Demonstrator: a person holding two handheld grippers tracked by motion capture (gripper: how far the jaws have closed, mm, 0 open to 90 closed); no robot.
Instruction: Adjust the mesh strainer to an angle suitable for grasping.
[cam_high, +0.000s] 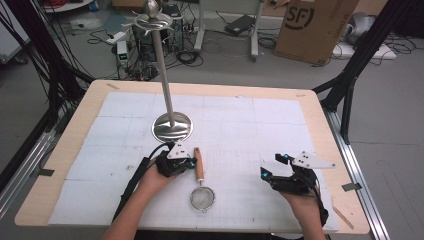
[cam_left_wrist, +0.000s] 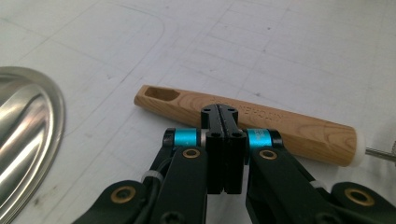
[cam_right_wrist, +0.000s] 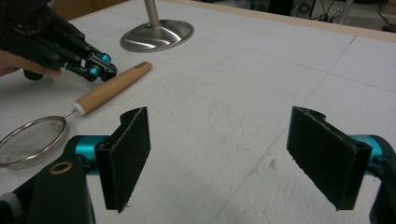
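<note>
Strainer (cam_high: 202, 198) looks light, its mesh fragile, so I'd grip the stiff wooden handle (cam_left_wrist: 243, 121); my left claw (cam_left_wrist: 219, 112) is closed empty, my right claw (cam_right_wrist: 233, 158) gapes wide.

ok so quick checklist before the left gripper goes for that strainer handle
1. Left gripper open enough to take the wooden handle: not ok, its jaws are shut together.
2. Left gripper lined up with the handle: ok, its tip sits right at the handle's middle in the left gripper view.
3. Handle free of other things: ok, the strainer lies flat on the white mat, apart from the stand's base.
4. Contact between tip and handle: cannot tell.
5. Right gripper out of the way: ok, open and off to the side over bare mat.
6. Stand hooks free for hanging: ok, nothing hangs there.
</note>
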